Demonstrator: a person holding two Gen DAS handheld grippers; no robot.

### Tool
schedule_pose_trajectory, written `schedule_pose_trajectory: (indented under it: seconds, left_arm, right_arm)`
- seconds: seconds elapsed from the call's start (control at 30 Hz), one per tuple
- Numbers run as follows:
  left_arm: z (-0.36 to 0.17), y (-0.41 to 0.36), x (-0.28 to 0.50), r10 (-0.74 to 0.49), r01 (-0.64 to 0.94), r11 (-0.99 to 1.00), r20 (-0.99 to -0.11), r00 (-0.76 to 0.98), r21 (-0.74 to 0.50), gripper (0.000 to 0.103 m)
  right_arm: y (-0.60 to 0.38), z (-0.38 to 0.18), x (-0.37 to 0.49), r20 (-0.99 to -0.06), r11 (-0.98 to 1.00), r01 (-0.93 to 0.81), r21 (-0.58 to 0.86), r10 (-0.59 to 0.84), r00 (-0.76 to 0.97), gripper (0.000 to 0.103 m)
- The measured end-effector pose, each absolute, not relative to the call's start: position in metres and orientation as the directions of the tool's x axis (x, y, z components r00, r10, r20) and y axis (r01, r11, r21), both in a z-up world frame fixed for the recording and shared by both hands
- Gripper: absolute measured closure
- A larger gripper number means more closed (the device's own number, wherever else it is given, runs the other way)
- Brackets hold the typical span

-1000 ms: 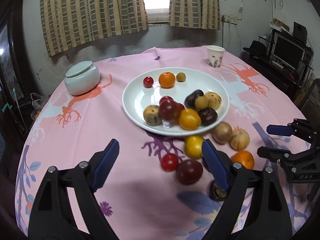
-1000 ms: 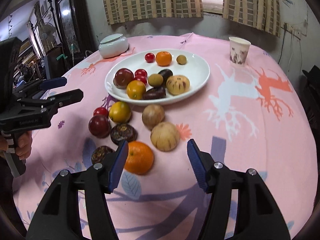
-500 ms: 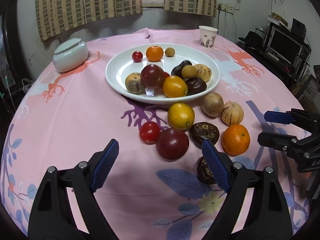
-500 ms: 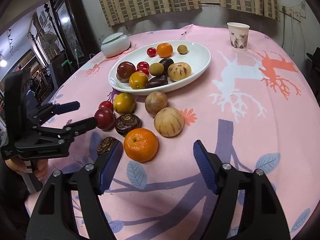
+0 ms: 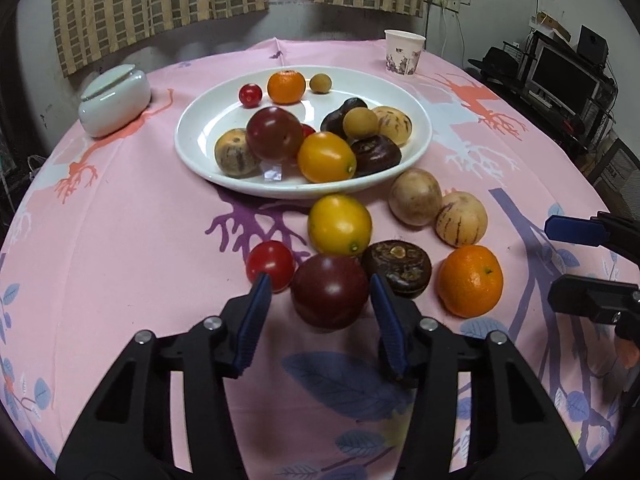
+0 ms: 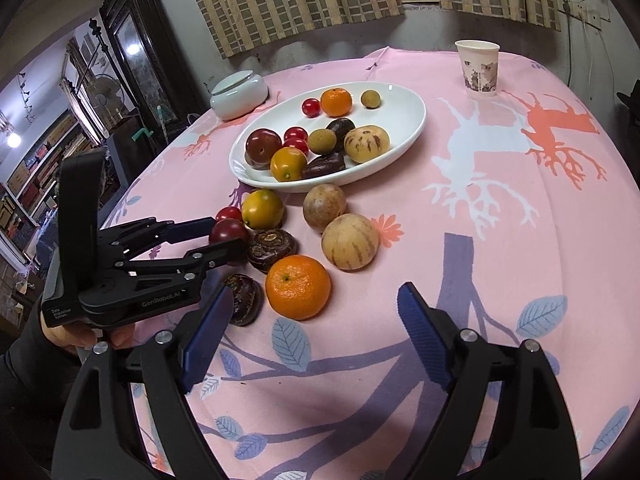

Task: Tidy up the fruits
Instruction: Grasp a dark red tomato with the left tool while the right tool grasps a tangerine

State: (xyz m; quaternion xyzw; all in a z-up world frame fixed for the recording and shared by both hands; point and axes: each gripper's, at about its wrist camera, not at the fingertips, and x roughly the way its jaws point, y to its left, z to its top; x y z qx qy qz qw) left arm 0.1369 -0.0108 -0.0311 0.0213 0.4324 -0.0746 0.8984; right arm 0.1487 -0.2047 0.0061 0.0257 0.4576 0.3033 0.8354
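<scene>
A white plate (image 5: 208,120) holds several fruits. More lie loose on the pink cloth in front of it: a dark red plum (image 5: 329,296), a small red tomato (image 5: 269,265), a yellow fruit (image 5: 339,224), a brown fruit (image 5: 397,267), an orange (image 5: 470,280) and two pale striped melons (image 5: 461,219). My left gripper (image 5: 320,300) is open, its fingers on either side of the plum (image 6: 228,232) with small gaps. My right gripper (image 6: 316,296) is open and holds nothing. The orange (image 6: 298,286) sits just ahead of its left finger.
A white lidded jar (image 5: 114,100) stands at the back left and a paper cup (image 5: 403,53) at the back right. Another dark fruit (image 6: 244,298) lies beside my right gripper's left finger. A hand (image 6: 76,336) holds the left gripper. Furniture surrounds the round table.
My left gripper has moved forward and narrowed, so that its fingers now flank the dark red plum. My right gripper has drawn closer to the orange.
</scene>
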Motion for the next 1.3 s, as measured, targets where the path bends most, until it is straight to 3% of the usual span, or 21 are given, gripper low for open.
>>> schedule_pose_trajectory:
  seconds: [0.07, 0.5, 0.83, 1.07, 1.17, 1.3]
  left_arm:
    - [-0.031, -0.015, 0.136, -0.121, 0.16, 0.987, -0.785, 0.608, -0.027, 0.062]
    - [-0.046, -0.016, 0.142, -0.124, 0.144, 0.988, -0.818, 0.562, -0.051, 0.061]
    - [-0.04, -0.011, 0.134, -0.149, 0.152, 0.986, -0.799, 0.582, -0.073, 0.063]
    - [-0.023, 0.009, 0.097, -0.194, 0.145, 0.981, -0.775, 0.601, -0.133, 0.063]
    - [-0.024, 0.016, 0.088, -0.172, 0.135, 0.984, -0.76, 0.626, -0.112, 0.063]
    - [-0.026, 0.024, 0.089, -0.197, 0.135, 0.98, -0.757, 0.623, -0.144, 0.063]
  right_arm:
    - [-0.205, 0.005, 0.15, -0.751, 0.816, -0.48, 0.323, 0.529, 0.394, 0.018]
    - [-0.203, 0.003, 0.15, -0.762, 0.821, -0.481, 0.307, 0.515, 0.393, 0.018]
    - [-0.203, 0.001, 0.15, -0.772, 0.828, -0.479, 0.29, 0.498, 0.394, 0.018]
    - [-0.184, -0.005, 0.139, -0.792, 0.812, -0.552, 0.188, 0.458, 0.404, 0.018]
    - [-0.181, -0.006, 0.139, -0.776, 0.803, -0.555, 0.219, 0.488, 0.4, 0.018]
    - [-0.179, -0.011, 0.148, -0.774, 0.816, -0.497, 0.294, 0.509, 0.378, 0.032]
